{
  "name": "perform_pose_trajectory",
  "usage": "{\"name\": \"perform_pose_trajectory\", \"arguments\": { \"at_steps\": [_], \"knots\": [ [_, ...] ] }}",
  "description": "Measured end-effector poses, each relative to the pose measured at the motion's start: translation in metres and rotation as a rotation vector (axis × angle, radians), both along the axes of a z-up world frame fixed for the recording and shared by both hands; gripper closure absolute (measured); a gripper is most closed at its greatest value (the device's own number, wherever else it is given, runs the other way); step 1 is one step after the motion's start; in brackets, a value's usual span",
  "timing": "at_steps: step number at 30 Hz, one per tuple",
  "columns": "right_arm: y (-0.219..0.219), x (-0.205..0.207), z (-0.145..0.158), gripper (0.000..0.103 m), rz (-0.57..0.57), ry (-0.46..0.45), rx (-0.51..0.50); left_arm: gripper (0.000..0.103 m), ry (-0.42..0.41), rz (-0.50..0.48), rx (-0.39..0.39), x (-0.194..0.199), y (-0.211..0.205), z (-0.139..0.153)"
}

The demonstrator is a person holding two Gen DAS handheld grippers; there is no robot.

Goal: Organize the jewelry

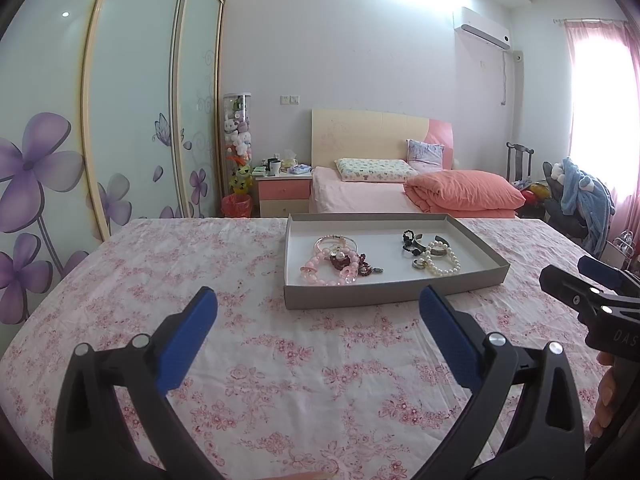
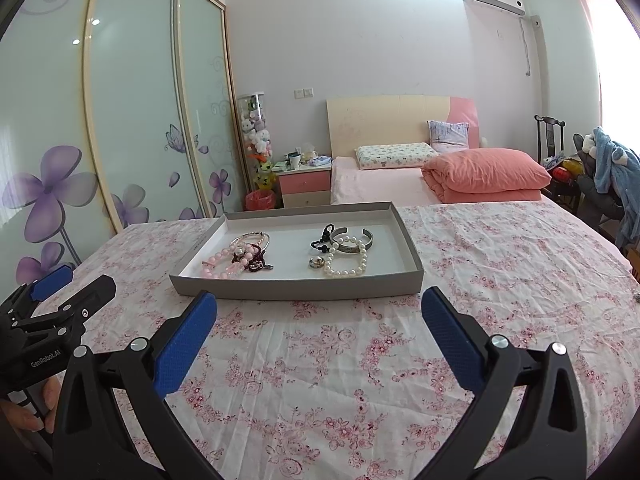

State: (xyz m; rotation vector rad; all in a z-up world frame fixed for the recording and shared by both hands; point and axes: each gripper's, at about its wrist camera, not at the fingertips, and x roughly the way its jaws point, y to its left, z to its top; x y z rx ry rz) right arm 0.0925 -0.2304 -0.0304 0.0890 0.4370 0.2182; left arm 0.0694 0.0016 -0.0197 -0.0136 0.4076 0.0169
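Both grippers, left gripper and right gripper, hover released above the floral-clothed surface. Just ahead, the tray holds the jewelry in two clusters: pink beads, pearl bracelet (sorted already, or awaiting sorting).

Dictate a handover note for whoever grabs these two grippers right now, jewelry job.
Left gripper: open, empty, held over the pink floral bedsheet. Right gripper: open, empty, likewise.
All visible jewelry lies in the shallow grey cardboard tray: pink bead bracelets and a dark red beaded piece clustered left; white pearl bracelet, silver cuff bangle, black knotted cord, small ring right.
This fits either already sorted or awaiting sorting; check before moving anything.
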Motion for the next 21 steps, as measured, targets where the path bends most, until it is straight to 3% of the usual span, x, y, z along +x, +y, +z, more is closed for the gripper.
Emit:
{"name": "perform_pose_trajectory", "arguments": {
  "at_steps": [21],
  "knots": [
    [0.0013,-0.0007,-0.0005,0.002,0.001,0.003,0.003,0.004,0.005,-0.001,0.0,-0.0004,-0.0025,-0.0039]
  ]
}}
